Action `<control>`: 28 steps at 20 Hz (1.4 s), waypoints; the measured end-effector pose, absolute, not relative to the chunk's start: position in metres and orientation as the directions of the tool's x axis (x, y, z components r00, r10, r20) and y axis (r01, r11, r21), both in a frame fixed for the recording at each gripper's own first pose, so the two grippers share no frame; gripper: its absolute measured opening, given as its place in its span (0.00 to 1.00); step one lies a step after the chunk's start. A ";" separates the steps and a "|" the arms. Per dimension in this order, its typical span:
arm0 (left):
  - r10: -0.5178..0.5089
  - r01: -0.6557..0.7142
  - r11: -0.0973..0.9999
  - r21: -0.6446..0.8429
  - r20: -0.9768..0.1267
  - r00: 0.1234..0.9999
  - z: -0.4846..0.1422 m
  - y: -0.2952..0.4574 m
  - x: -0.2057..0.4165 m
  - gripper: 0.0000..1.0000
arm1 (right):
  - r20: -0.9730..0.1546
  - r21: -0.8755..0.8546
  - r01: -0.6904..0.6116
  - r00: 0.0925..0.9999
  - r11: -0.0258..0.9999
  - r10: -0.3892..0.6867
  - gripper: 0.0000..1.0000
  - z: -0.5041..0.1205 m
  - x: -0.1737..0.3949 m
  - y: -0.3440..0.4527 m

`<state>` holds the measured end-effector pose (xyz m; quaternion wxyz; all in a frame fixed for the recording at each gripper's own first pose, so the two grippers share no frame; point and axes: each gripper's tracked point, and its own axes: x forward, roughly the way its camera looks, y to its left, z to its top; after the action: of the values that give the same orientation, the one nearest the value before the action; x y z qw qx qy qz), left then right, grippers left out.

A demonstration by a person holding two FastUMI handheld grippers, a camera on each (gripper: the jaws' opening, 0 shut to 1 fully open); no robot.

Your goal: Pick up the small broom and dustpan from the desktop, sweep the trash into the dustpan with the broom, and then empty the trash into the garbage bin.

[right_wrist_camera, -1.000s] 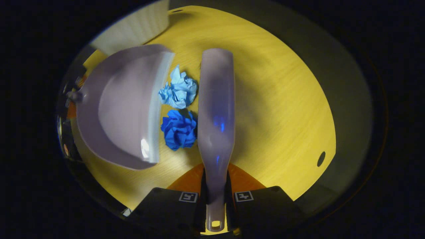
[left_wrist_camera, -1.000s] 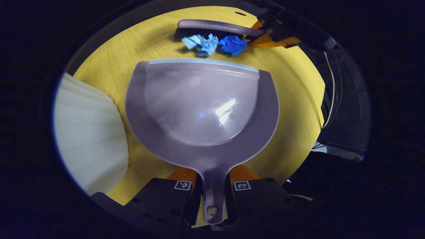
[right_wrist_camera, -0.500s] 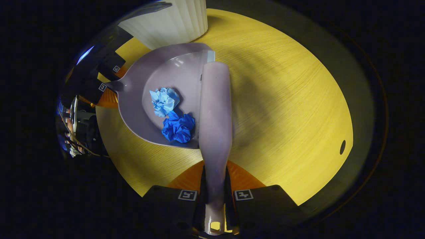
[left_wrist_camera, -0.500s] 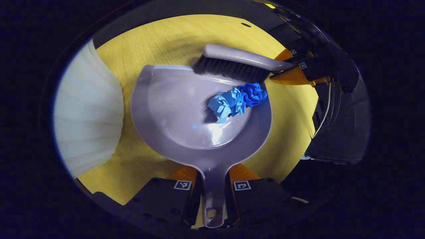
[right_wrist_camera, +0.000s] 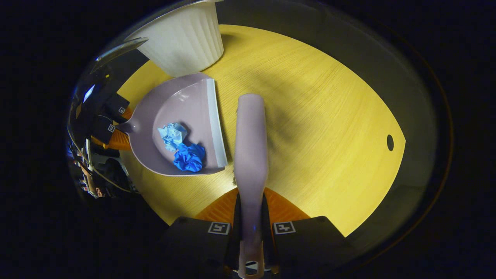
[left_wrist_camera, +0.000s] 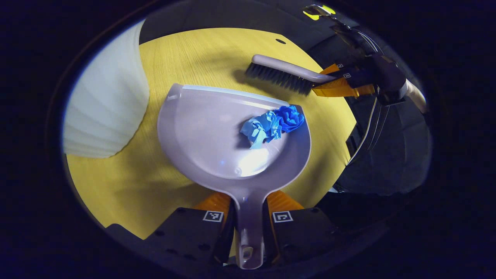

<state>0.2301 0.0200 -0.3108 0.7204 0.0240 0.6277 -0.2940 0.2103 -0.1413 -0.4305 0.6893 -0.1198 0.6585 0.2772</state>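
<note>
Left gripper (left_wrist_camera: 248, 217) pinched the dustpan (left_wrist_camera: 217, 135) handle — your right gripper (right_wrist_camera: 251, 228) pinched the broom (right_wrist_camera: 250, 151) handle. Both paper wads (left_wrist_camera: 271, 124) sat near the dustpan's open lip, on its right side. Risk: tip the lip down on the way to the garbage bin (left_wrist_camera: 108, 100) — just beside the dustpan — and they'd roll out.

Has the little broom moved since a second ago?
Yes. The broom has pulled back off the dustpan, clear of its front lip; the blue paper balls lie inside.
</note>
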 end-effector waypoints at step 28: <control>0.073 0.246 0.959 0.142 -0.961 0.268 -0.382 0.059 0.418 0.30 | -0.919 0.301 -0.438 0.106 0.847 0.381 0.26 -0.576 0.269 -0.250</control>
<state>0.4175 0.0593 -0.3824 0.7853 0.1323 0.6024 -0.0549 0.2689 -0.2498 -0.5765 0.7432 -0.0233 0.6093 0.2753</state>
